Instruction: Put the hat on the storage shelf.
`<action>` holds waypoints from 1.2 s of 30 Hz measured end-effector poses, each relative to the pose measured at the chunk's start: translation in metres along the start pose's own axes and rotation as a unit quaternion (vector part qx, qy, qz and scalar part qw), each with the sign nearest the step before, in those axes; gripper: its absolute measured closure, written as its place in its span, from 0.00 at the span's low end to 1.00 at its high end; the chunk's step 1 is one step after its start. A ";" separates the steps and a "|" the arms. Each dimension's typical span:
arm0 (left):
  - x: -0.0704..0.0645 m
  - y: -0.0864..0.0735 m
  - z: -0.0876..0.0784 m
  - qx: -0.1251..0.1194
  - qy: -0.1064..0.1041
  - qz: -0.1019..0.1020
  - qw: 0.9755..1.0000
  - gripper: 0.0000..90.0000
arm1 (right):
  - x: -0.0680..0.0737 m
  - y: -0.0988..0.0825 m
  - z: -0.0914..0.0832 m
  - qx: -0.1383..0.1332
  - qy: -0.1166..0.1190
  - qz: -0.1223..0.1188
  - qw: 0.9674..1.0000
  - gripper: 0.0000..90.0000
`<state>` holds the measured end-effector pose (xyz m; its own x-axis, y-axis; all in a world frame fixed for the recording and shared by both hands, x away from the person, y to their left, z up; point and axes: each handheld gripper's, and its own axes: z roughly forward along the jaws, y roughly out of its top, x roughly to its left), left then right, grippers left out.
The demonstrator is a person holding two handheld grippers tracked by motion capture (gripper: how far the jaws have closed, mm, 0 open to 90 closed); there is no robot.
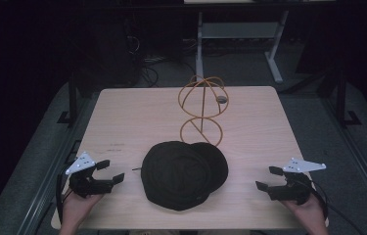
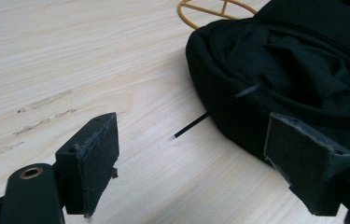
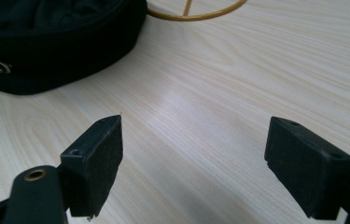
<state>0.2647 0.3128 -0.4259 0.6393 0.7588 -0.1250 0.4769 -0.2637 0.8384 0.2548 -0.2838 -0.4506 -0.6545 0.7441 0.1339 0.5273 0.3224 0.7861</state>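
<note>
a black cap [image 1: 183,174] lies upside down near the front middle of a pale wood worktop [image 1: 122,122], its brim pointing toward 2 o'clock and a thin strap end poking out at 9 o'clock. behind it, at 12 o'clock, stands a yellow wire stand [image 1: 202,110] shaped from hoops. the left gripper [image 1: 110,172] waits at the cap's 9 o'clock, the right gripper [image 1: 267,177] at its 3 o'clock, both apart from it. each has its fingers [image 2: 93,161] spread wide with nothing between them. the cap looks light, soft and floppy, likely to sag and fold when lifted; its fabric should not slip. the stiffer brim or the thick rim band seems the firmest place to pinch.
</note>
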 end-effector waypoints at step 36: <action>0.004 -0.002 -0.004 -0.008 -0.001 -0.007 1.000 0.19 | 0.078 0.104 0.017 0.024 0.092 -0.127 0.987 0.20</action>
<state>0.2636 0.3191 -0.4258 0.6340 0.7611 -0.1370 0.4754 -0.2438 0.8453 0.2675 -0.1822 -0.3689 -0.8544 0.5174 0.0469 0.3550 0.5155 0.7798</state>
